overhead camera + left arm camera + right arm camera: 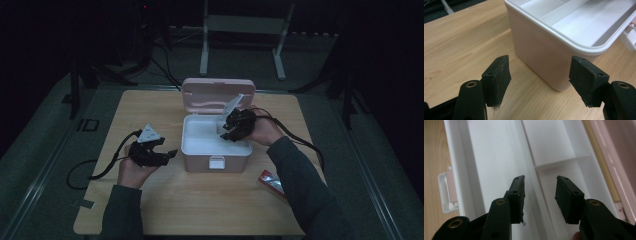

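Observation:
A pale pink box (200, 161) stands mid-table with its lid (218, 92) swung up at the back. Inside lies a white tray (489, 157) split by dividers into compartments, all bare. My left gripper (167, 150) rests low at the box's left front corner, open, with nothing between its pads; in the left gripper view the left gripper (540, 75) faces the box's pink wall (536, 50) from a short way off. My right gripper (227, 131) hovers over the tray's right side, open. From the right gripper view, the right gripper (540, 188) straddles the long divider without touching it.
A small red and silver packet (272, 182) lies on the wooden table (165, 210) to the right of the box front. The box's latch (216, 162) hangs at its front wall. A cable (95, 170) trails off the table's left side. A white stand (245, 25) rises behind the table.

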